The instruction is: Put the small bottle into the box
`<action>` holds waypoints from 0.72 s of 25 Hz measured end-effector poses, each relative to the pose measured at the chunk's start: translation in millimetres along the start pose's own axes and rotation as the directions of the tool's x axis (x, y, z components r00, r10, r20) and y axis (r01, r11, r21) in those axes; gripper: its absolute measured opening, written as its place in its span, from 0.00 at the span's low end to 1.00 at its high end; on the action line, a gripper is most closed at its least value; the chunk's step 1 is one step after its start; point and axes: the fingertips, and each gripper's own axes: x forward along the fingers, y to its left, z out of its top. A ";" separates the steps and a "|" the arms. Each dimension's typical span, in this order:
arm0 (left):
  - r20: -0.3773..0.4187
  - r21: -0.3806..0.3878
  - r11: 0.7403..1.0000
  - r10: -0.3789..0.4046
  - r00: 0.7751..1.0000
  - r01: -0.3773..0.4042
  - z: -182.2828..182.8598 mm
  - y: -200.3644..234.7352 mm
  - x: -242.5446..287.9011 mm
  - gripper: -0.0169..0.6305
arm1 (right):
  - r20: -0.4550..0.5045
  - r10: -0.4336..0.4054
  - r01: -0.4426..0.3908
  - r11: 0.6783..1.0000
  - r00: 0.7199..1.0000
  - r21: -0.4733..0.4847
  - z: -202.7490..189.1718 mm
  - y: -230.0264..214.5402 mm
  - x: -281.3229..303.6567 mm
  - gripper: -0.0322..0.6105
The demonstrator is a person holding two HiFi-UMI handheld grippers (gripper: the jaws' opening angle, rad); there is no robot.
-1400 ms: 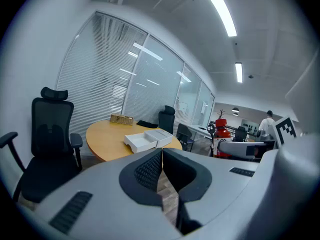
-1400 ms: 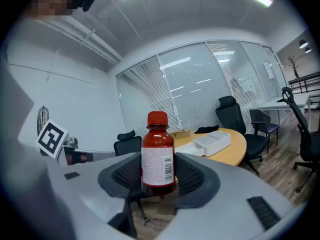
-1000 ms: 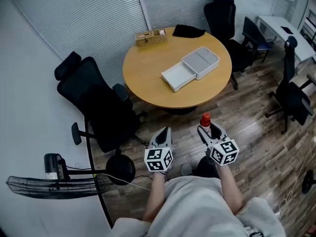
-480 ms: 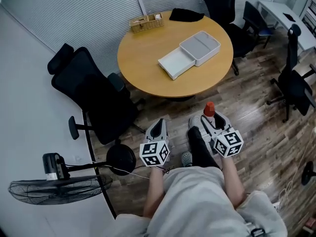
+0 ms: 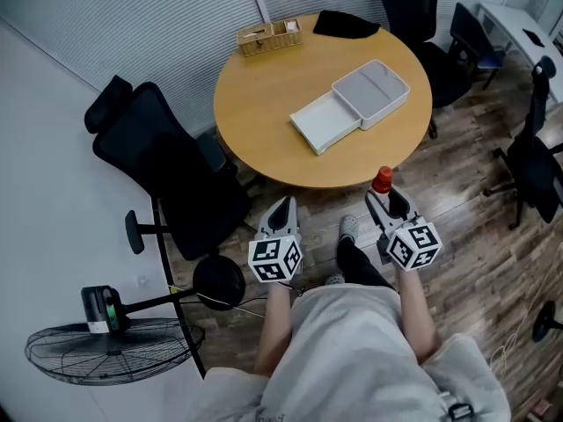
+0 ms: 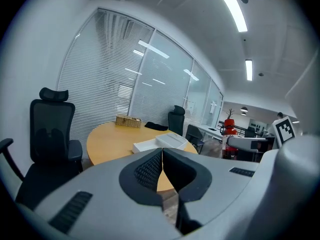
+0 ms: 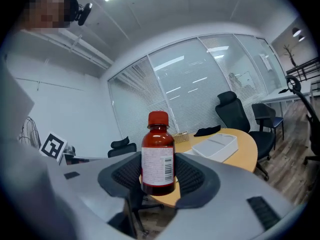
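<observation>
A small brown bottle (image 7: 158, 156) with a red cap (image 5: 382, 179) and a white label stands upright between the jaws of my right gripper (image 5: 387, 202), which is shut on it just short of the round table's near edge. The box (image 5: 352, 105) is a flat white one lying open on the wooden table (image 5: 264, 104), lid and tray side by side; it also shows as the box (image 6: 160, 143) and the box (image 7: 215, 146). My left gripper (image 5: 281, 215) hangs over the floor left of the right one, its jaws closed together with nothing held.
A wicker basket (image 5: 268, 35) and a black cloth (image 5: 345, 25) lie at the table's far side. Black office chairs (image 5: 167, 170) stand left of and behind the table. A floor fan (image 5: 106, 345) lies at the lower left. More chairs (image 5: 541, 161) and a desk are at the right.
The person has stepped closer to the table; both grippers are now nearer its near edge, the right one still carrying the bottle. The left gripper stays shut.
</observation>
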 end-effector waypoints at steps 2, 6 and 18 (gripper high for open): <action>-0.002 0.005 1.000 -0.001 1.000 0.001 13.0 3.3 18.2 0.07 | 0.000 0.014 -0.014 1.000 1.000 -0.008 13.1 -6.9 21.3 0.39; -0.001 0.004 1.000 0.024 1.000 -0.024 37.2 18.0 49.2 0.07 | -0.006 0.051 -0.051 0.999 0.999 -0.017 37.9 -18.5 67.8 0.39; -0.059 -0.022 0.981 0.189 0.980 -0.190 55.5 56.1 106.0 0.07 | -0.081 0.191 -0.190 0.982 0.978 0.022 48.8 -57.9 170.3 0.39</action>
